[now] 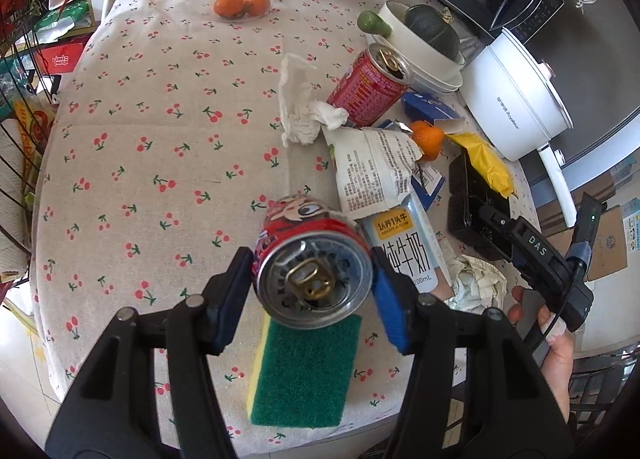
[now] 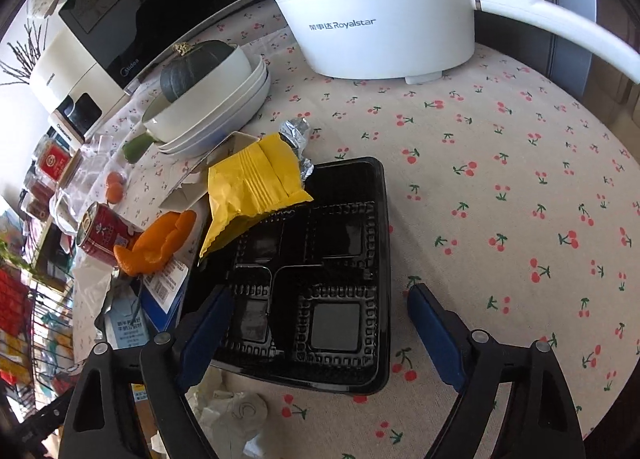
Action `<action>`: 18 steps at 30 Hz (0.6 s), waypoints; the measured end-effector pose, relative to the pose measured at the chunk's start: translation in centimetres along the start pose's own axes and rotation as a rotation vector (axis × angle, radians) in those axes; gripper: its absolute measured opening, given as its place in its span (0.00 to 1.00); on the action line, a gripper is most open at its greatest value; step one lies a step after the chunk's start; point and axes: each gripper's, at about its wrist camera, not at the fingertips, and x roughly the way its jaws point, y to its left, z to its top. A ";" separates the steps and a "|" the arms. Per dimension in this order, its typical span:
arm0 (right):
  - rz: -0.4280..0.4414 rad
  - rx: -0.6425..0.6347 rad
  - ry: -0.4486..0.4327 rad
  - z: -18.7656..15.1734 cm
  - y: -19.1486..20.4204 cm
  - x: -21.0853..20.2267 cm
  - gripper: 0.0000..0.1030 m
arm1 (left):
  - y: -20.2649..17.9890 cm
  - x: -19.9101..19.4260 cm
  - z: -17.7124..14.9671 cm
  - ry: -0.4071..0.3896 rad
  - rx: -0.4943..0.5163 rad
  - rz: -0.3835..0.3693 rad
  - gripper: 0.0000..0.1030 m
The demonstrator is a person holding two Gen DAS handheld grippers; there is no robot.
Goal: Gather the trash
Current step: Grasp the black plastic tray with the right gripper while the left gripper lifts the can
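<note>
Sponge (image 1: 304,371): far end hidden under can (image 1: 316,275). Milk carton (image 1: 408,251): top covered by torn wrapper (image 1: 368,175). Tray (image 2: 340,259): 1 corner under yellow bag (image 2: 256,183). Pot (image 2: 376,19): handle cut by the right wrist view's edge. Small print unreadable.

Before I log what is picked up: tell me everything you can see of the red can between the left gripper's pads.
The red can is a metal drink can with a cartoon face printed on its side. Its silvery top faces the camera, the gold pull tab pushed in and the mouth open. It is lifted and tilted above the green sponge, clamped at both sides by the blue pads of the left hand-held gripper.
</note>
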 end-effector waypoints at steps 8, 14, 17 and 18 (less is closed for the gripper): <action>-0.073 -0.096 0.018 0.0 -0.1 -0.9 0.55 | -0.1 -0.6 0.0 -0.014 0.011 -0.016 0.57; -0.062 -0.103 0.051 0.3 -2.0 -4.6 0.55 | -1.5 -1.4 -0.6 -0.027 0.043 -0.047 0.57; -0.042 -0.118 0.044 0.1 -2.9 -7.0 0.55 | -2.1 -1.9 -0.9 -0.035 0.049 -0.064 0.57; -0.032 -0.120 0.041 0.1 -3.2 -7.7 0.55 | -2.4 -2.0 -1.0 -0.039 0.051 -0.071 0.57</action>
